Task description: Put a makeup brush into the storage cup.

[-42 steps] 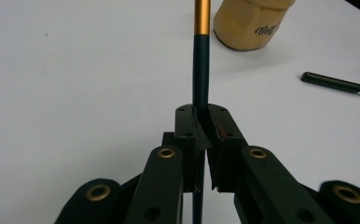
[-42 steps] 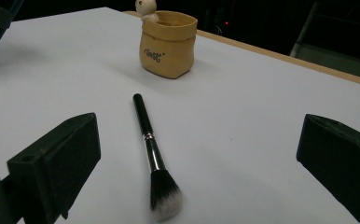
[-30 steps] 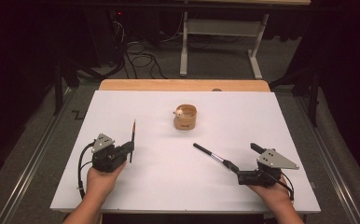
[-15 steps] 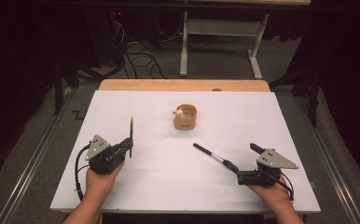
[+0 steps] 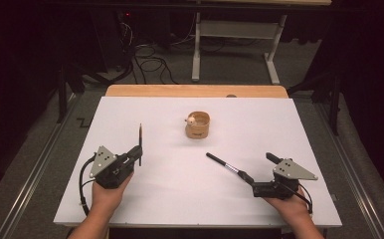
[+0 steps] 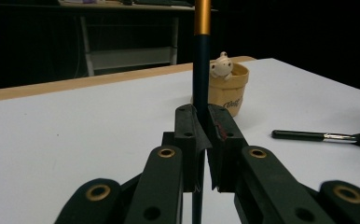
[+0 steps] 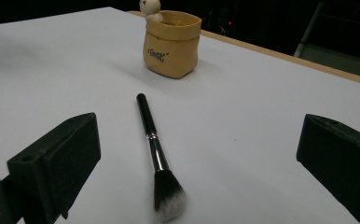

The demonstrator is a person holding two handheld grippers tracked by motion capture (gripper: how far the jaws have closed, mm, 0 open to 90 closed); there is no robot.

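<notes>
My left gripper [image 5: 138,152] is at the table's left, shut on a thin dark brush handle [image 5: 140,135] that stands upright between its jaws. In the left gripper view the handle [image 6: 200,70] rises from the closed gripper [image 6: 200,114] and carries a gold band near the top. A tan pouch-shaped cup [image 5: 198,125] with a small pale figure on its rim stands at the table's middle. A black makeup brush [image 5: 223,164] lies flat right of centre. My right gripper [image 5: 258,167] is open, and the bristle end of the brush [image 7: 152,144] lies between its spread jaws, untouched.
The white tabletop [image 5: 130,109] has a wooden strip [image 5: 195,90] along its far edge. Beyond it are a dark floor with cables [image 5: 150,62] and the legs of a white stand [image 5: 196,55]. The cup [image 7: 172,44] stands beyond the brush handle's far end.
My left gripper has shifted slightly to the left with the thin brush still held upright. The right gripper and the makeup brush have stayed put.
</notes>
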